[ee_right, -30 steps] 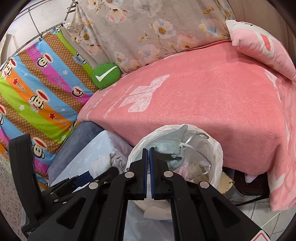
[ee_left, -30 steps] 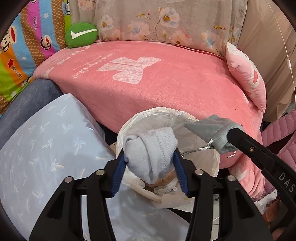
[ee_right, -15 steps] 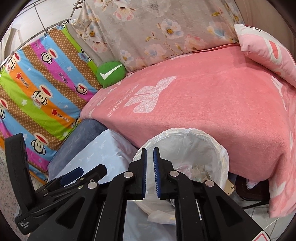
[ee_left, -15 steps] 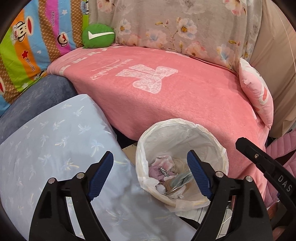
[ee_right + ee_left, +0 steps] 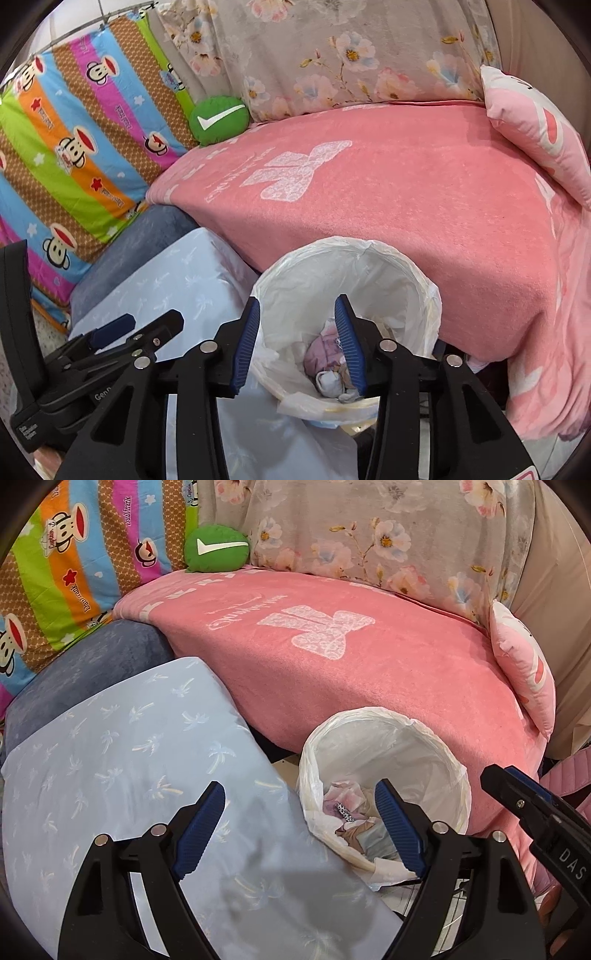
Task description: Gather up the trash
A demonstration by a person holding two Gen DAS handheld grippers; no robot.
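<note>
A white bin with a plastic liner (image 5: 384, 723) stands on the floor between the pink bed and a light blue cushion; it also shows in the right wrist view (image 5: 354, 251). Inside lie crumpled trash (image 5: 347, 801), a pink wad (image 5: 319, 356) and a grey-white sock (image 5: 330, 382). My left gripper (image 5: 299, 830) is open and empty, above the bin's near left rim. My right gripper (image 5: 297, 343) is open and empty, over the bin's mouth. The right gripper's tip (image 5: 517, 794) shows at the right of the left wrist view.
A pink blanket (image 5: 351, 657) covers the bed behind the bin. A light blue cushion (image 5: 122, 760) and a dark blue cushion (image 5: 92, 664) lie to the left. A green round pillow (image 5: 216, 548) and a pink pillow (image 5: 524, 672) rest on the bed.
My left gripper opened and let go of the grey sock, which now lies in the bin. My right gripper opened and released the grey pouch. Both grippers pulled back a little.
</note>
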